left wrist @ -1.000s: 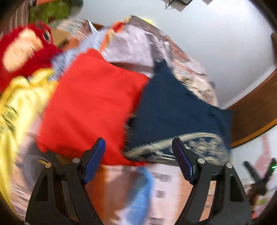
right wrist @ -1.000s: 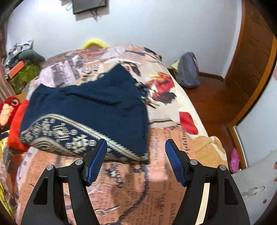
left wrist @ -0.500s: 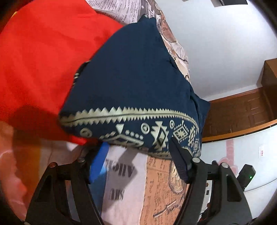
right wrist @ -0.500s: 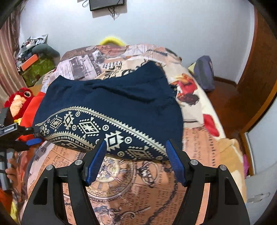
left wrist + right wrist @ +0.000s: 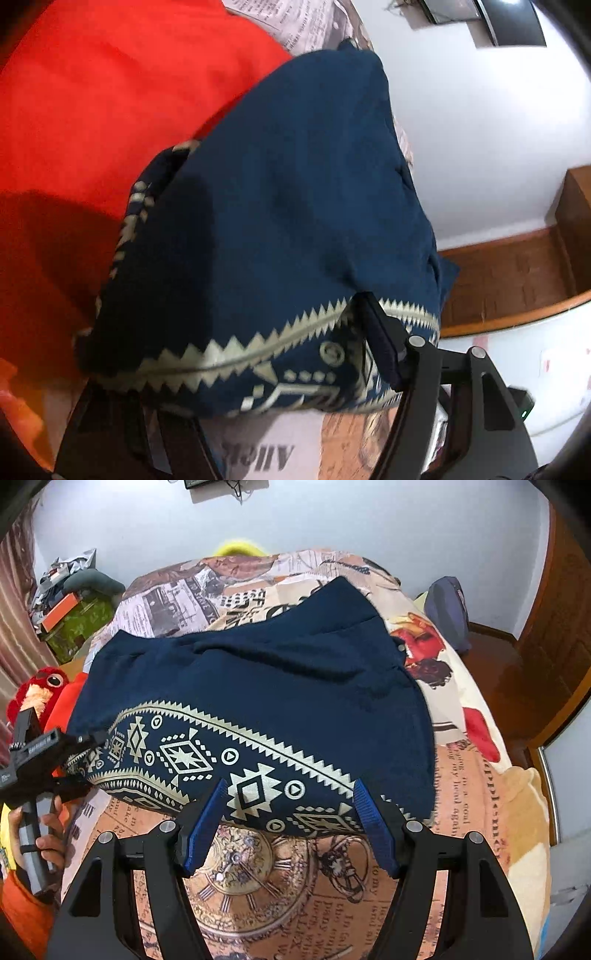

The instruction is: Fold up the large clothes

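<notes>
Right wrist view: right hand-held gripper (image 5: 288, 821) open, straddling patterned hem of navy garment (image 5: 258, 686), long axis leftward toward left hand-held gripper (image 5: 79, 760), state unclear.

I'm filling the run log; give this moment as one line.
phase: reaching hem | left tool: at navy garment corner | right tool: open, astride hem

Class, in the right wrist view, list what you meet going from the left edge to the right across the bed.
Left gripper in a hand → red plush toy → navy patterned garment → grey-blue bag on the floor.
</notes>
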### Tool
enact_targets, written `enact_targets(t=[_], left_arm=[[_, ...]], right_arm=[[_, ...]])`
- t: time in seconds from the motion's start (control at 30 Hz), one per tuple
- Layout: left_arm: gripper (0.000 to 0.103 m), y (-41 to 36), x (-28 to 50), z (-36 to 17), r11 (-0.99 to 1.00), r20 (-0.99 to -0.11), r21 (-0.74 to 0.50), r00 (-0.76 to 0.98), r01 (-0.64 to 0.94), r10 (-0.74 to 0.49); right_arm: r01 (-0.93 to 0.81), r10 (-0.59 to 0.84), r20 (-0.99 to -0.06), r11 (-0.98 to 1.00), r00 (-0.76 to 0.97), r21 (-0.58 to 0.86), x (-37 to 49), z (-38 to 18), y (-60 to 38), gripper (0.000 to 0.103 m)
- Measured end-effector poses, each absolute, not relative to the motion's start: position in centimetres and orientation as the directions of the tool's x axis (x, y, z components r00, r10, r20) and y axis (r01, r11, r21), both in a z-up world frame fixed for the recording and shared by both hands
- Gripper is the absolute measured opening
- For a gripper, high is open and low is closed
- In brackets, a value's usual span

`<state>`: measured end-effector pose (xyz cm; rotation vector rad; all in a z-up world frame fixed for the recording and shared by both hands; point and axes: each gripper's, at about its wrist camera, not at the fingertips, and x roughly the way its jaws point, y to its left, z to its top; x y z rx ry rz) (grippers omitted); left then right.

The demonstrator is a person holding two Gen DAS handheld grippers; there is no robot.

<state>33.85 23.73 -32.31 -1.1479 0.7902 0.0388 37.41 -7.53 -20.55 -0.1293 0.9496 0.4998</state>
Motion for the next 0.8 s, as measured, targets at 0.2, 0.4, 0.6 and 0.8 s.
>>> enact_targets(t=[0.2,0.4,0.6,0.8], left_arm=[[0.045,23.1,36.3,-30.3,0.551,-0.670,-0.689,0.704,-0.471,-0.236],[0.018,21.1,36.8,-24.6,0.700,-0.711,-0.542,0.698,-0.465,-0.087],[0.010,20.2,32.5,-16.8,0.789,-0.622,-0.498,0.782,-0.360,-0.036],[0.008,20.0,28.0,-12.1,0.834,-0.541,-0.475,0.841,-0.281,-0.025]], right_arm=[[-0.463,0.299,-0.836,0.884,0.459,0.062,37.2,-22.0,-6.7,0.067],[-0.457,0.269,-0.848,0.888,0.456,0.036,36.4,-21.0,-6.8,0.067],[-0.461,0.280,-0.833,0.887,0.477,0.034,35.5,-18.6,-6.2,0.067],[-0.503,0.339,-0.797,0.863,0.500,0.051,35.4,-15.6,-3.0,0.067]])
